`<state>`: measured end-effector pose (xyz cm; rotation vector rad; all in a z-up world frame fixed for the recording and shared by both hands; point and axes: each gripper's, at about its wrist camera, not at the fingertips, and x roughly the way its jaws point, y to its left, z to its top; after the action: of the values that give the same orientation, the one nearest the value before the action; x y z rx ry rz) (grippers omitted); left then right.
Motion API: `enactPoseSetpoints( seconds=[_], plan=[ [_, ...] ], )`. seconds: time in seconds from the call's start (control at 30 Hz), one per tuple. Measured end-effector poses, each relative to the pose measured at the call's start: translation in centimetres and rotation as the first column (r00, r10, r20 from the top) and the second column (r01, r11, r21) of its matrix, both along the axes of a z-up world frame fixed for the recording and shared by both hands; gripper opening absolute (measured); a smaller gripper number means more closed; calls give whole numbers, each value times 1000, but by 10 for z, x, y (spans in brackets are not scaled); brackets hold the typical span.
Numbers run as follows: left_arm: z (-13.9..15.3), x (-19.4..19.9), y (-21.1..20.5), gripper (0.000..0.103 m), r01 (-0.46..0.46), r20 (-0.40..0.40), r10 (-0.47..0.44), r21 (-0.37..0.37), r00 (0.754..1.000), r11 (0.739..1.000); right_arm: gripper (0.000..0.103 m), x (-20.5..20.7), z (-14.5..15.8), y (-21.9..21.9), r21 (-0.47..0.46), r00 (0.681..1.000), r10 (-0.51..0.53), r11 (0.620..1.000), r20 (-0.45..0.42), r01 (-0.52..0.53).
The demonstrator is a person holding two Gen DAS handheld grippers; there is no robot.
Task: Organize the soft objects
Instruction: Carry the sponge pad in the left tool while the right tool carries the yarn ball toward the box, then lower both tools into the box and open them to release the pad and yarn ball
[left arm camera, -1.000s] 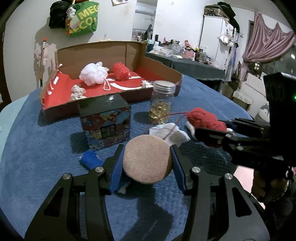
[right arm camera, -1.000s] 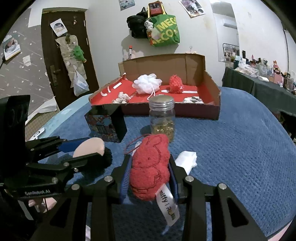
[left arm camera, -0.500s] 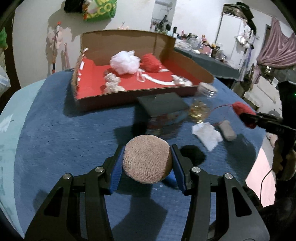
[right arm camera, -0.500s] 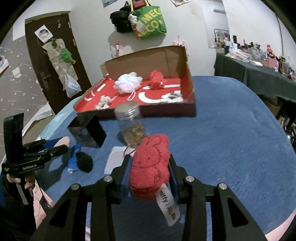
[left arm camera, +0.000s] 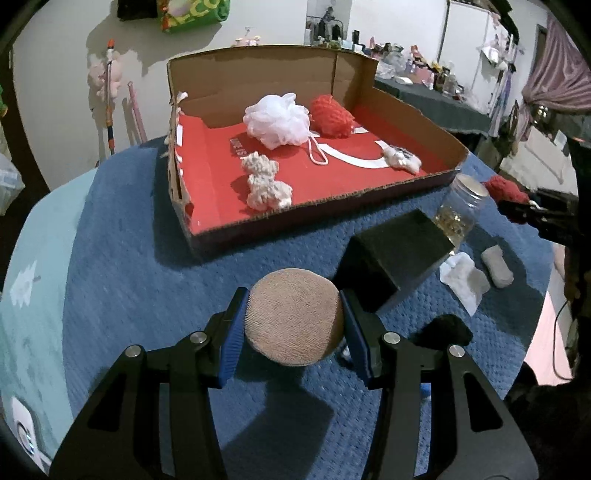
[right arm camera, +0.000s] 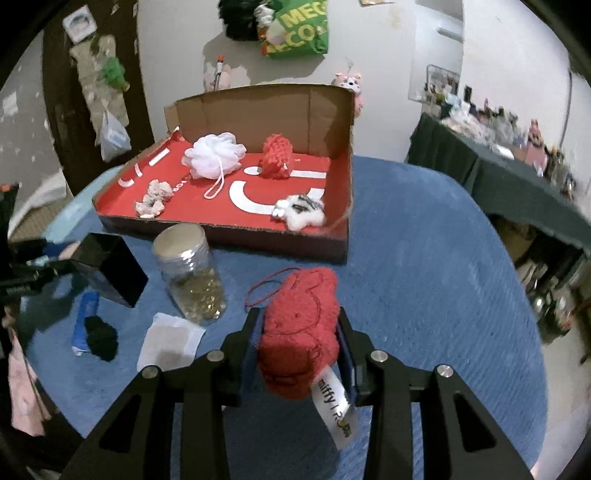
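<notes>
Now left tongs grip tan puff, right tongs red plush, near box edge.

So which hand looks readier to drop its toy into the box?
Probably the left: its gripper holds the tan puff facing the box's open floor, while the right's red plush has the jar nearby.

Green bag cut off by top edge, upper left of left view; lettering only partly readable. Far table clutter at right of right view blurred, items not tellable. Tag on red plush: print smeared at lower end. Blue thing at lower left partly covered by black pompom.
</notes>
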<state>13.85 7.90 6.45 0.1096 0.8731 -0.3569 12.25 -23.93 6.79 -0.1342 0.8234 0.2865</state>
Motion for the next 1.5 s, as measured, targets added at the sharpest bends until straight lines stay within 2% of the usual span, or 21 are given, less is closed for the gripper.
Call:
enactPoseSetpoints(
  seconds=[0.17,0.3,0.6,0.93,1.23,1.3,1.37,1.5],
  plan=[
    [6,14,-3,47,23,-3,-23,34,1000,999,40,14,2,13,-98,1000,25,995,14,-23],
    [13,22,-3,47,42,2,-42,46,999,998,40,23,7,23,-142,998,59,988,24,-55],
    [32,40,-8,47,84,11,-84,9,996,996,40,37,27,34,-152,995,91,985,50,-82],
    [49,73,-38,47,137,16,-137,-27,990,990,40,73,54,44,-23,992,109,994,56,-108],
    [41,109,-66,47,156,-30,-157,-33,987,987,40,119,74,44,106,995,73,991,63,-79],
    [36,116,-69,47,151,-46,-152,-32,987,988,34,127,74,45,111,996,67,991,64,-74],
    [33,120,-69,47,147,-56,-149,-38,987,988,16,137,70,47,123,997,70,990,40,-74],
    [27,125,-69,47,144,-74,-146,-34,986,989,16,149,50,53,121,995,98,988,-32,-94]
  ],
)
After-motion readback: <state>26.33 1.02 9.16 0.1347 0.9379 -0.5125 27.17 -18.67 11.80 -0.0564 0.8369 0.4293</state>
